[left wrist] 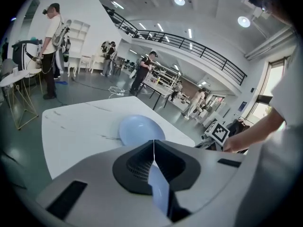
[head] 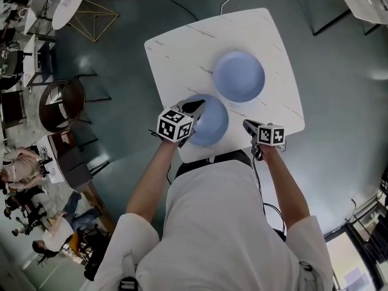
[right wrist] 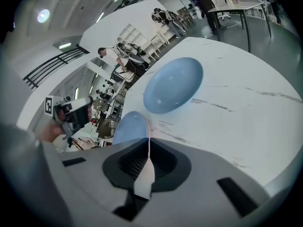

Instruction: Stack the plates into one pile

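Left gripper point(head: 196, 107) is shut, jaws together on the near plate point(head: 213, 125) at its 10 o'clock rim. A sliver of blue shows between the jaws in the left gripper view. Right gripper point(head: 248, 125) is closed too, jaws meeting with nothing held. It sits at 3 o'clock of the near plate, apart from it, over the 6 o'clock edge of the counter point(head: 182, 53).

Plates: two, both pale blue, round and matte. Shallow, with a dished centre and a raised rim. Far plate point(head: 239, 76) lies flat near counter centre, at 1 o'clock of the near plate, just beside it with a narrow gap and no overlap. Near plate is by the counter's 6 o'clock edge. Not yet stacked.

Contents: far plate's inner face shows bare blue. Near plate the same where visible.

Counter: white, thin dark veins, rounded corners.

Hard to read:
- Near plate's 9 o'clock side is hidden under the left gripper and its marker cube point(head: 174, 125).
- Cannot tell whether that plate rests on the counter or is lifted.
- In the right gripper view the near plate sits just past the jaw tips at 11 o'clock, its lower part cut off by the gripper body. The far plate at 12 o'clock shows whole.
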{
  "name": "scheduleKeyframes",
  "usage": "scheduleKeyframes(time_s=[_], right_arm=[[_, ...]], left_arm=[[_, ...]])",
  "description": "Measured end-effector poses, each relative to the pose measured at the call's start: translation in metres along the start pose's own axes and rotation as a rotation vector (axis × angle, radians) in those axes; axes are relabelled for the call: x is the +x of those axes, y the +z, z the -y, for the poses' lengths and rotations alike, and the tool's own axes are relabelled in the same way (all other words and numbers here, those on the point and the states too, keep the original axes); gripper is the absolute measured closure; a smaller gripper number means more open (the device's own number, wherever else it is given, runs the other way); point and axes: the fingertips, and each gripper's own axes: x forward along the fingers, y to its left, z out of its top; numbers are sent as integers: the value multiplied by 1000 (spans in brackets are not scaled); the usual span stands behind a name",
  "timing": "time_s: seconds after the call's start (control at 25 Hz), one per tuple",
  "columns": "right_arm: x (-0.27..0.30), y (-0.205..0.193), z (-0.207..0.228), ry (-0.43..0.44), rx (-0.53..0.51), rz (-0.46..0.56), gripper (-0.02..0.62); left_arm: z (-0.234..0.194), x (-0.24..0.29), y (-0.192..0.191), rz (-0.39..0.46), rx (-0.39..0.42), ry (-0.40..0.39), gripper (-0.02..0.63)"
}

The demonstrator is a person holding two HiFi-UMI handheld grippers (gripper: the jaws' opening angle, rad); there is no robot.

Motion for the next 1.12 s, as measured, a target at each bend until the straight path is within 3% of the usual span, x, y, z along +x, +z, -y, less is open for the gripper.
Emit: scheduleKeyframes(time_s=[0.28, 0.56, 0.64, 0.8, 1.0, 1.12], right_arm=[[-5, 9, 27, -20, 12, 5, 565], [-3, 15, 44, -53, -62, -22, 565], [1, 16, 45, -45, -60, -27, 565], [6, 16, 47, -43, -47, -34, 565], [17, 20, 51, -37, -81, -52, 565], [16, 19, 52, -31, -82, -63, 565]], left_arm=[[-25, 49, 18, -66, 15, 38, 591], [-57, 99, 15, -181, 34, 81, 589], [-65, 110, 11, -220, 11, 77, 582], [-80, 135, -6, -317, -55, 79, 483], [-104, 162, -14, -400, -58, 126, 483], [-111, 171, -13, -446, -105, 127, 483]])
